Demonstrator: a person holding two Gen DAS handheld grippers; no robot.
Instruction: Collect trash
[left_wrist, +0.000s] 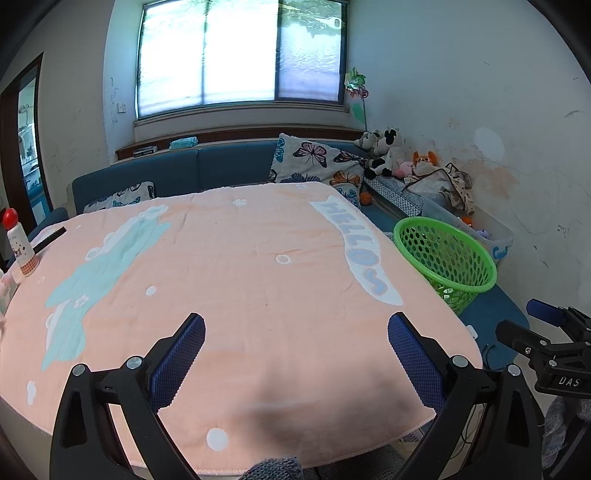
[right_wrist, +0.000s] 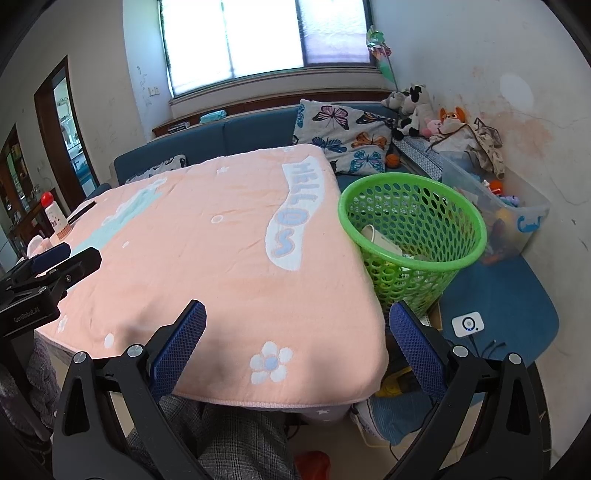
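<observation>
The left gripper (left_wrist: 296, 338) and right gripper (right_wrist: 297, 325) are hovering wide apart, holding nothing, over the peach cloth-covered table (left_wrist: 240, 277). Beyond its right edge, the green perforated plastic basket (right_wrist: 412, 225) is holding crumpled white trash (right_wrist: 380, 240).

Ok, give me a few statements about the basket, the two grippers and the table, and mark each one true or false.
1. The green basket stands beside the table, off its right edge. True.
2. The basket is empty. False: the right wrist view shows a pale cup-like item lying inside.
3. The left gripper is shut on a wrapper. False: its jaws stand open with nothing between them.
4. The right gripper is open and holds nothing. True.
5. A bottle with a red cap stands upright at the table's far left. True.
</observation>
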